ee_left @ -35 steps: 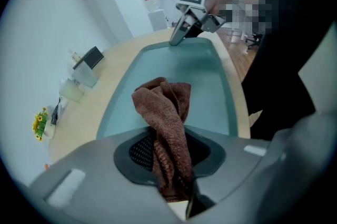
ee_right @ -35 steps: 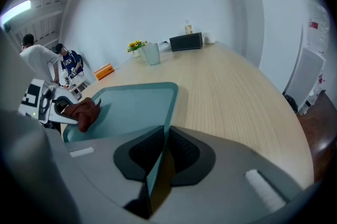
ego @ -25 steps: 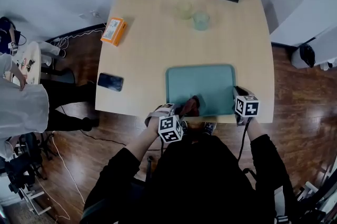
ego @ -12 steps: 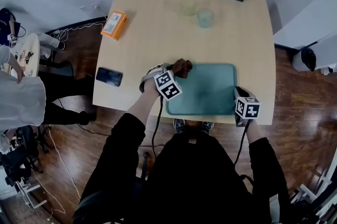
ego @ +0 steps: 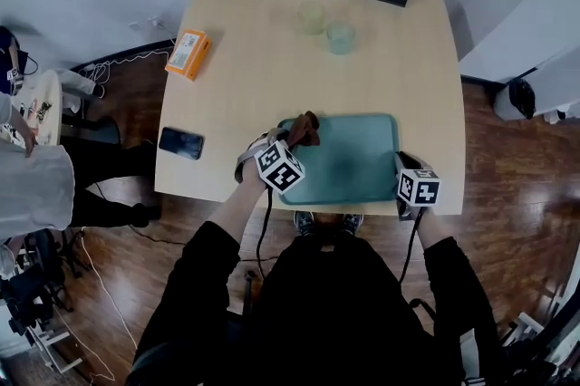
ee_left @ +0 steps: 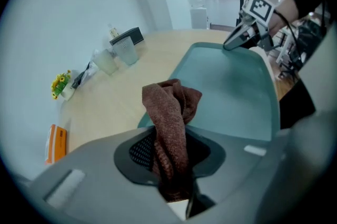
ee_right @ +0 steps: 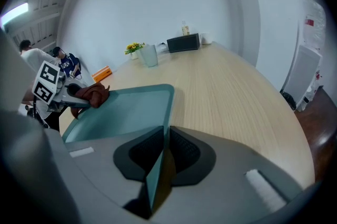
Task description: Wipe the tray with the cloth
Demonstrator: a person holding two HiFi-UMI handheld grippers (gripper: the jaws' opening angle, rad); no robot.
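Fingers (ee_left: 141,150): left gripper (ee_left: 171,161) pinches one cloth (ee_left: 169,110), right gripper (ee_right: 164,153) one tray (ee_right: 124,111).

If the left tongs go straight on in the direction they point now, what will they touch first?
Most likely the teal tray, near its corner: the brown cloth clamped in the left tongs hangs over that rim. Depth is unclear; it could be the table beside it.

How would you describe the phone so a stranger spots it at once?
On the light wooden table, follow the left edge toward the person. The phone lies flat there, left of the teal tray. It is the only dark slab on that edge; the box farther up is orange.
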